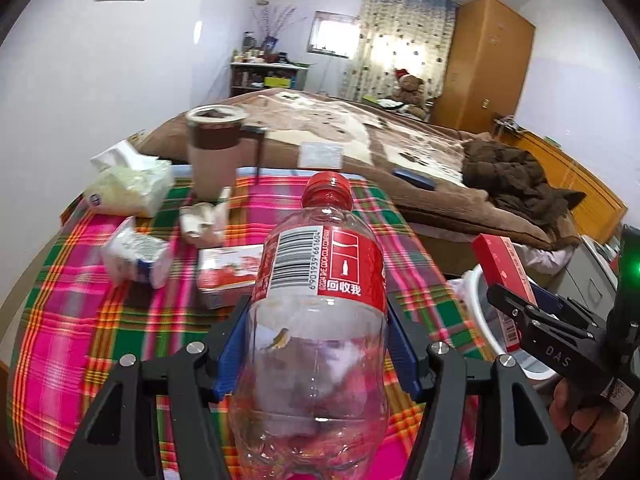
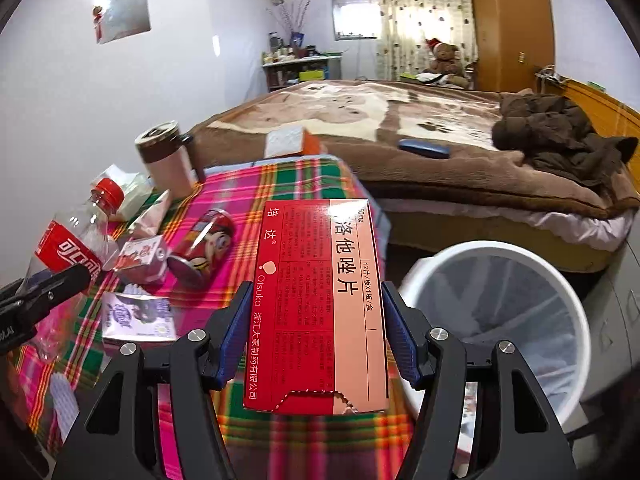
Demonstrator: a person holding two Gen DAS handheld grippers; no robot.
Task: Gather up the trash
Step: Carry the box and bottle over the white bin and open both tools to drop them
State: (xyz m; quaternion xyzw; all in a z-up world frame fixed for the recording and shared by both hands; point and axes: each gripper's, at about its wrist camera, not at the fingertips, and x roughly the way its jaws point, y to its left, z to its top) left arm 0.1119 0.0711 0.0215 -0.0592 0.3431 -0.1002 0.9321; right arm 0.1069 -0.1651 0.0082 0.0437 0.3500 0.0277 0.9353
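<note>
My left gripper (image 1: pixel 318 336) is shut on an empty clear cola bottle (image 1: pixel 320 300) with a red cap and label, held above the plaid table; the bottle also shows at the left of the right wrist view (image 2: pixel 76 240). My right gripper (image 2: pixel 316 320) is shut on a red and pink medicine box (image 2: pixel 320 304), held over the table's right edge beside the white lined trash bin (image 2: pixel 520 264). The box (image 1: pixel 500 276) and right gripper (image 1: pixel 520 312) also show at the right of the left wrist view, above the bin (image 1: pixel 486 320).
On the plaid tablecloth (image 2: pixel 288 184) lie a red can (image 2: pixel 204 240), small milk cartons (image 2: pixel 140 260), a purple packet (image 2: pixel 136 316), crumpled paper (image 1: pixel 200 220), a tissue pack (image 1: pixel 132 188) and a brown-banded mug (image 1: pixel 214 144). A bed (image 2: pixel 400 120) stands behind.
</note>
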